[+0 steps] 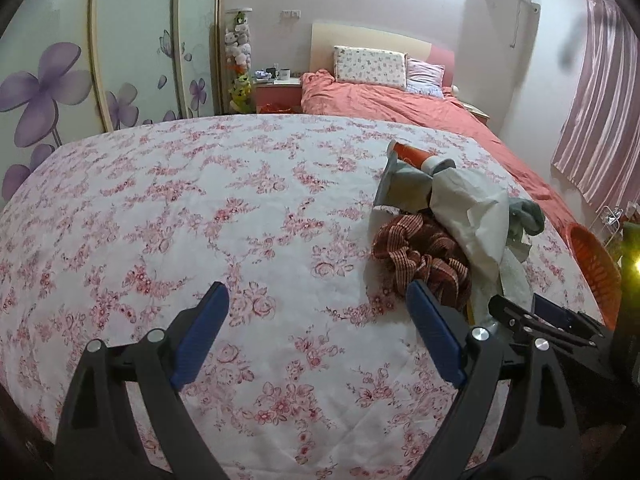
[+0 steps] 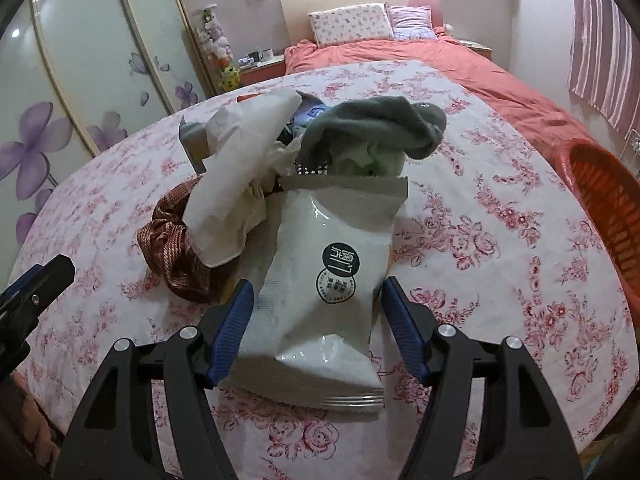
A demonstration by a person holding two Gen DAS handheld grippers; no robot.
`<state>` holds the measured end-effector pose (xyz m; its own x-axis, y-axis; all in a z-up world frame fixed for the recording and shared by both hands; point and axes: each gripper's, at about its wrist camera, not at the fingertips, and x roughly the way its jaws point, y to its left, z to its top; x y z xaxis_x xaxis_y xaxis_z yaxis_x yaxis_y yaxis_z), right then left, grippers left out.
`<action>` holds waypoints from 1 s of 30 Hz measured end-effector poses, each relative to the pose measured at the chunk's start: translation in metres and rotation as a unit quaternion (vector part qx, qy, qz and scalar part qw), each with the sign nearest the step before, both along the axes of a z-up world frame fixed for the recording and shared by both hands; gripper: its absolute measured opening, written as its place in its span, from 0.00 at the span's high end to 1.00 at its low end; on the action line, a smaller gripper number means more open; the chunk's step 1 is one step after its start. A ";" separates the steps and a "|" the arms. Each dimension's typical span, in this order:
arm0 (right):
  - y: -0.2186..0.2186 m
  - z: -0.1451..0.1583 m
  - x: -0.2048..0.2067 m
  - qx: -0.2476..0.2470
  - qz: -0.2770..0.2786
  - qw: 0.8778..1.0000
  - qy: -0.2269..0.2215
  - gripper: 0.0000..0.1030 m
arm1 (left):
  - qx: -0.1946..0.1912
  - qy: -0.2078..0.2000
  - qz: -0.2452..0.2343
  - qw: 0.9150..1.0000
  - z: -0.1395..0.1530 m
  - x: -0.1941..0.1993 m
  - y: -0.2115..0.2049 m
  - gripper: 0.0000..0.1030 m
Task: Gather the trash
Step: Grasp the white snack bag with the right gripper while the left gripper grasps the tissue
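A white snack packet [image 2: 320,280] with a dark round label lies lengthwise between the jaws of my right gripper [image 2: 316,300]. The left blue pad [image 2: 234,320] is against its edge; a narrow gap shows at the right pad [image 2: 402,328]. Beyond it is a pile: crumpled white paper [image 2: 236,184], a grey sock [image 2: 376,128], a red-brown scrunchie [image 2: 176,256] and an orange tube [image 1: 412,156]. My left gripper [image 1: 316,312] stands wide open over bare bedspread, left of the scrunchie [image 1: 420,252], nothing between its fingers.
The pile rests on a floral bedspread [image 1: 200,220]. An orange plastic basket [image 2: 604,208] stands at the bed's right edge. Further back are a coral duvet [image 1: 392,100], pillows and a nightstand with mugs [image 1: 280,80]. A flowered wardrobe [image 1: 60,80] runs along the left.
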<state>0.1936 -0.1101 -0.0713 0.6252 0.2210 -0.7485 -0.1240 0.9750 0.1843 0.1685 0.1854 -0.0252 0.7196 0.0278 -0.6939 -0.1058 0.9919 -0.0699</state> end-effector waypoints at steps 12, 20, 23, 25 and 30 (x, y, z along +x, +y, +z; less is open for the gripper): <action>-0.001 0.001 -0.002 -0.018 0.010 1.000 -0.009 0.65 | -0.004 0.011 -0.011 1.000 -0.007 0.004 -0.010 0.14; -0.029 0.005 -0.007 -0.001 -0.016 1.000 -0.013 0.75 | -0.007 0.014 -0.024 1.000 -0.006 0.006 -0.023 0.14; -0.043 0.007 -0.011 -0.002 -0.034 0.999 -0.017 0.75 | -0.007 0.011 -0.032 0.999 -0.005 0.008 -0.031 0.14; -0.057 0.009 -0.015 -0.005 -0.050 0.998 -0.023 0.75 | -0.008 0.009 -0.040 0.999 -0.004 0.010 -0.038 0.14; -0.088 0.012 -0.020 0.001 -0.084 0.996 -0.033 0.75 | -0.013 0.008 -0.059 0.998 -0.003 0.018 -0.061 0.14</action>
